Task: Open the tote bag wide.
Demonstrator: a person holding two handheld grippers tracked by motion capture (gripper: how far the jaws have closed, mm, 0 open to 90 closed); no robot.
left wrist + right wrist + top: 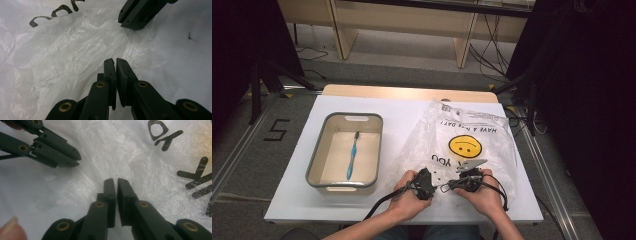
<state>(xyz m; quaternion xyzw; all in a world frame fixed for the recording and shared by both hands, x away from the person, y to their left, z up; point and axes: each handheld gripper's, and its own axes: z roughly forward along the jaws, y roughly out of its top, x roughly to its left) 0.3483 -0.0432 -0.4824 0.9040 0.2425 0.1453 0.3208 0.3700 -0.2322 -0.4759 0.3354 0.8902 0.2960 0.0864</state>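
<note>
Left gripper [432, 181] and right gripper [451, 184], jaws together, pinch the plastic bag [462, 135] at the desk's [302, 195] near edge. A toothbrush [352, 156] lies in the tub [314, 165].

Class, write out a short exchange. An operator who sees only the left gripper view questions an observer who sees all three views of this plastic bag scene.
Operator: My left gripper pinches crinkled film. What else is on the table?
Observer: Left of the plastic bag, a grey-rimmed tub holds a blue toothbrush.
Operator: What is printed on the bag besides black letters?
Observer: A yellow smiley face, upside down from the person's side.
</note>
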